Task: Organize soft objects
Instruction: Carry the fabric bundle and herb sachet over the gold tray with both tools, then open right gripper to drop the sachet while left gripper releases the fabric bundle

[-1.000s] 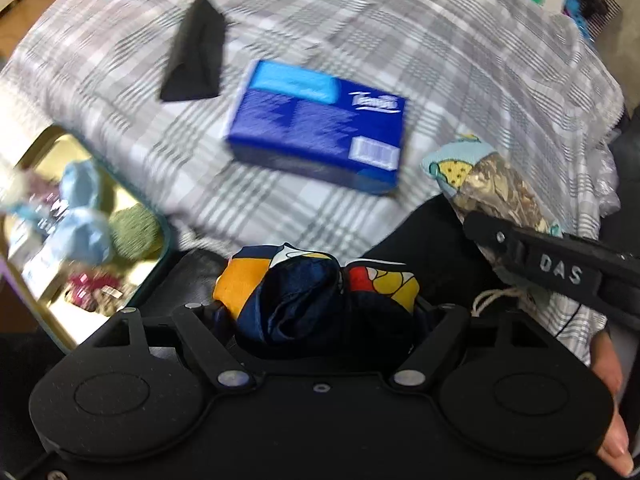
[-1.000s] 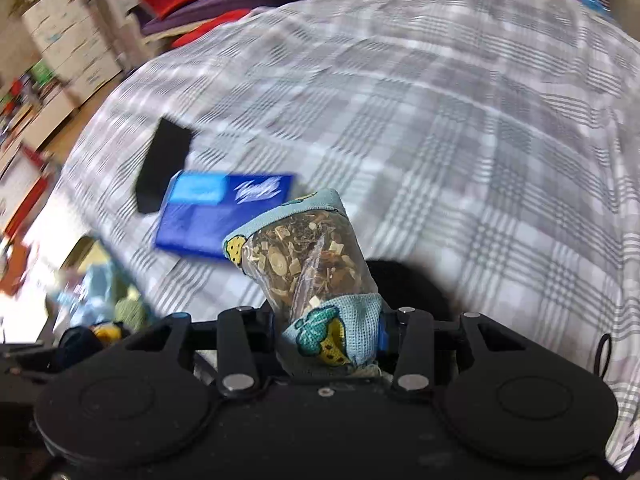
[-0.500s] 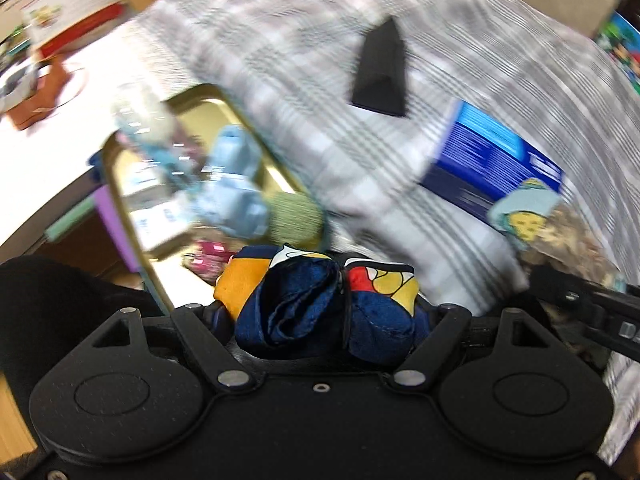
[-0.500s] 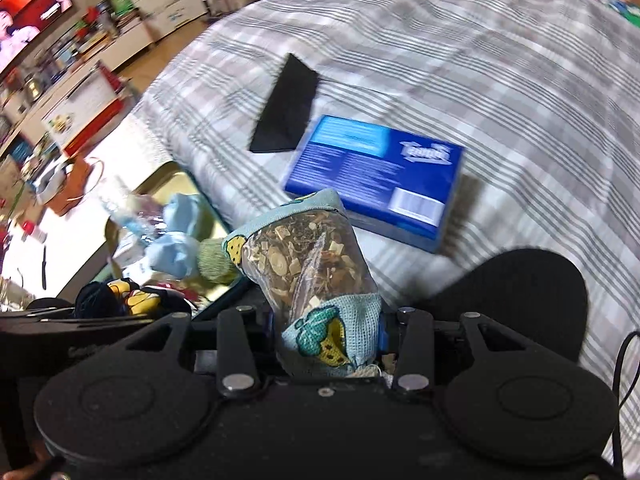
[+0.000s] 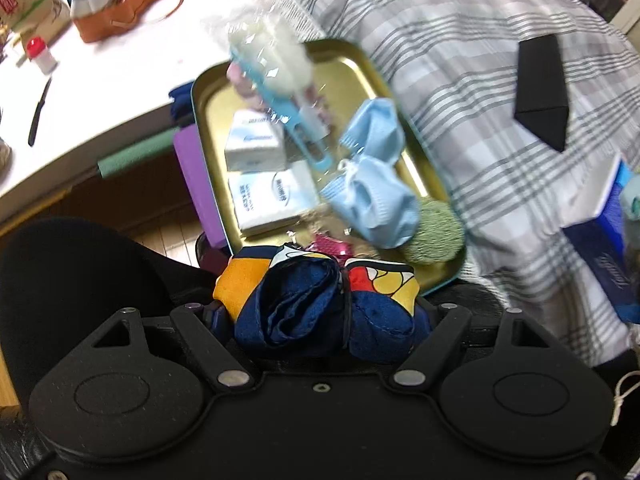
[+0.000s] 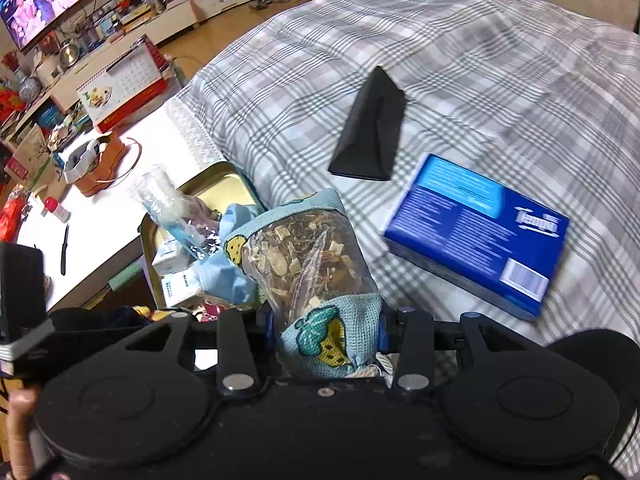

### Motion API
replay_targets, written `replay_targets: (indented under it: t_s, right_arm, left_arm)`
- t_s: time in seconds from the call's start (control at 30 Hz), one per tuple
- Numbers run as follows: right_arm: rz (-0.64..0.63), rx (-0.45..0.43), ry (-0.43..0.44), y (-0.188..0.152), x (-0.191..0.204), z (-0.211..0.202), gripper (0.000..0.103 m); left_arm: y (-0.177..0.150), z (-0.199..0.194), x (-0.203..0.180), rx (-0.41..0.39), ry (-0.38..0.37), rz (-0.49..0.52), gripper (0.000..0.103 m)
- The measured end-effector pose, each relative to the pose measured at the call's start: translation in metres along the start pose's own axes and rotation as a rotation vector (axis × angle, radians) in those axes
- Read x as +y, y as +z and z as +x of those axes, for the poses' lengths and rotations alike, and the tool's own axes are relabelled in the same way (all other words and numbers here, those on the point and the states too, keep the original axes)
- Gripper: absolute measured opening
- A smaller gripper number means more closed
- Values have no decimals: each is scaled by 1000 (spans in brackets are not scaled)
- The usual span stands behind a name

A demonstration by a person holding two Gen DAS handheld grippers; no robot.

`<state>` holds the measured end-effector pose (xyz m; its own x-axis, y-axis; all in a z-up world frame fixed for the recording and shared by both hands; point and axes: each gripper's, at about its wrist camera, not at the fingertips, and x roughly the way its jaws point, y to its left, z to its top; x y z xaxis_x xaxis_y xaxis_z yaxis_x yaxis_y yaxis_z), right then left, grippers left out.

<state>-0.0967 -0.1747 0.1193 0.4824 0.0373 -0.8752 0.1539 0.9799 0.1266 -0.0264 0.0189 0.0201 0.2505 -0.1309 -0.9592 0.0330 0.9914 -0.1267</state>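
Tray [image 5: 362, 65] at centre frame is crowded: tissue packs [image 5: 256, 148], blue socks [image 5: 372, 196], green ball [image 5: 434, 234], bagged comb [image 5: 276, 76] (standing tallest). Bare gold floor only at upper right corner. Plaid bed [image 5: 460, 92] right of tray open up to black case [image 5: 542, 88].

Left gripper [image 5: 320, 316] clamped on a rolled navy patterned cloth [image 5: 320, 300]

Beyond it, a gold tray [image 5: 340, 60] holds tissue packs [image 5: 256, 148], blue socks [image 5: 376, 200] and a green ball [image 5: 436, 236] beside the plaid bed [image 5: 460, 60].
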Motion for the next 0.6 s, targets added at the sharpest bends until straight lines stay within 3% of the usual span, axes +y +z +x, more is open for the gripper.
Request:
replay_targets:
  t_s: [0.27, 0.6]
  right_arm:
    - [-38, 47, -9, 27, 28, 38, 41]
    - [-92, 83, -3, 70, 79, 94, 42]
  left_arm:
    - [2, 34, 0, 73, -19, -2, 75]
    - [8, 57, 5, 51, 29, 22, 75]
